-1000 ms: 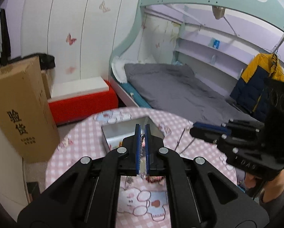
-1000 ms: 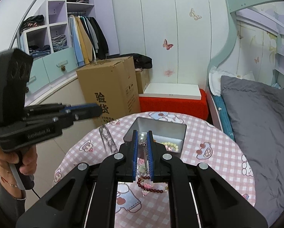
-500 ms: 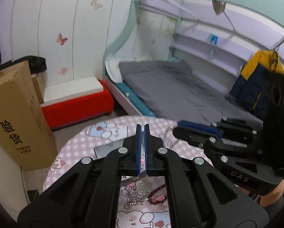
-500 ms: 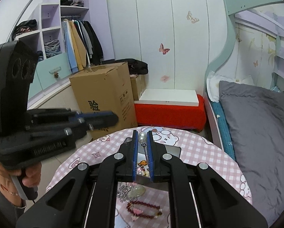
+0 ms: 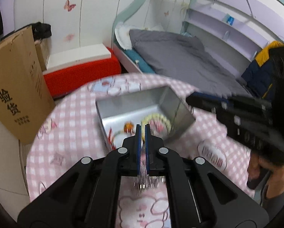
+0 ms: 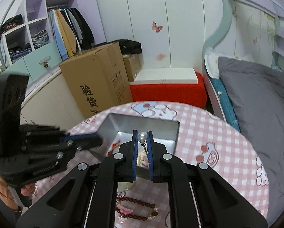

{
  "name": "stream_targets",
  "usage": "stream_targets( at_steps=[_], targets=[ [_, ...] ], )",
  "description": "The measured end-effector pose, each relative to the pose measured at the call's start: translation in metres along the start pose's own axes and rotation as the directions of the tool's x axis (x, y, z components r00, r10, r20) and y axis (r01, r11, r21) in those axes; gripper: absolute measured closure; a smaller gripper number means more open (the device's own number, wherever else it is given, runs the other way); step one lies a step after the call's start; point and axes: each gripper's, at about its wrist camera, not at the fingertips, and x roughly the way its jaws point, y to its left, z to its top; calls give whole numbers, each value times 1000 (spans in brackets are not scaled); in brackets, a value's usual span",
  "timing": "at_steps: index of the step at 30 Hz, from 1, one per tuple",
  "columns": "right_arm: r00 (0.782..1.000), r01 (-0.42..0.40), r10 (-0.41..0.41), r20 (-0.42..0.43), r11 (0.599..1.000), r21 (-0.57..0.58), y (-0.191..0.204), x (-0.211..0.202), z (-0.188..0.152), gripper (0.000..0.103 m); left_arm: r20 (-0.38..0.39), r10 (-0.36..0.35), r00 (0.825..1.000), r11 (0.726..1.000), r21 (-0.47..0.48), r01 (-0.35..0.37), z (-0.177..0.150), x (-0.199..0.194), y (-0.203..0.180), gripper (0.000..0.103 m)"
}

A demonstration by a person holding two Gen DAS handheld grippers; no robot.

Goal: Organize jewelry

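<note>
Hovering over metal tin (image 6: 161, 131); right gripper (image 6: 142, 138) clamped on pearl chain (image 6: 142, 137) above tin's middle; left gripper (image 5: 142, 133) pinching silver chain (image 5: 144, 180) at tin's near wall.

A tin (image 6: 172, 131) sits on the round table (image 6: 227, 142), a beaded bracelet (image 6: 136, 209) before it, a bed (image 6: 256, 98) to the right.

Tin (image 6: 122, 125) mouth open above; left gripper (image 6: 96, 139) crowds near rim.

Left tool (image 5: 143, 131) pinched fully closed, angled downward; right tool (image 6: 142, 135) nearly closed, angled downward, each gripped by a hand (image 6: 26, 189).
</note>
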Motion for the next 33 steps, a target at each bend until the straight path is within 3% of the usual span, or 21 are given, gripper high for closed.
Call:
stream_targets(
  at_steps=[5,7,10,11,12,13,14,21,25,28,31,33],
  targets=[
    [1000,4,-4,-23,1000,16,-2,2,-7,91,-27,6,1000,1000,-12,-6,-34,-5,0,99],
    [1000,1,0,-19,1000,19,-2,-1,-10,80,-34,0,999,1000,-15,-1,-44,-6,-2,99],
    [1000,5,-5,-3,1000,23,-3,-10,-15,76,-51,-3,999,1000,-22,2,-55,-5,-2,95],
    [1000,7,-7,4,1000,22,-3,-15,-17,74,-56,-7,998,1000,-22,6,-61,-4,-3,90],
    [1000,6,-6,8,1000,23,-4,-16,-19,72,-58,-11,998,1000,-26,10,-64,-3,-3,68],
    [1000,8,-8,11,1000,24,-4,-21,-23,71,-55,-11,998,999,-33,9,-66,-3,-3,37],
    [1000,11,-11,13,1000,23,-3,-24,-27,70,-22,-10,1000,999,-40,9,-71,-6,-3,35],
    [1000,11,-11,-1,999,31,-6,-34,-49,70,-55,12,998,1000,-27,-14,-76,9,-1,38],
    [1000,15,-15,-8,999,33,-6,-35,-54,70,-88,29,996,1000,-9,-30,-77,22,-1,57],
    [1000,17,-16,-15,999,34,-5,-33,-57,70,-83,65,994,998,32,-63,-78,26,-5,61],
    [1000,7,-6,-23,1000,27,-1,-29,-58,70,-73,76,994,996,51,-73,-78,26,-5,82],
    [999,-8,9,-34,1000,13,3,-26,-60,70,-79,66,995,997,49,-63,-77,25,-4,87]
  ],
)
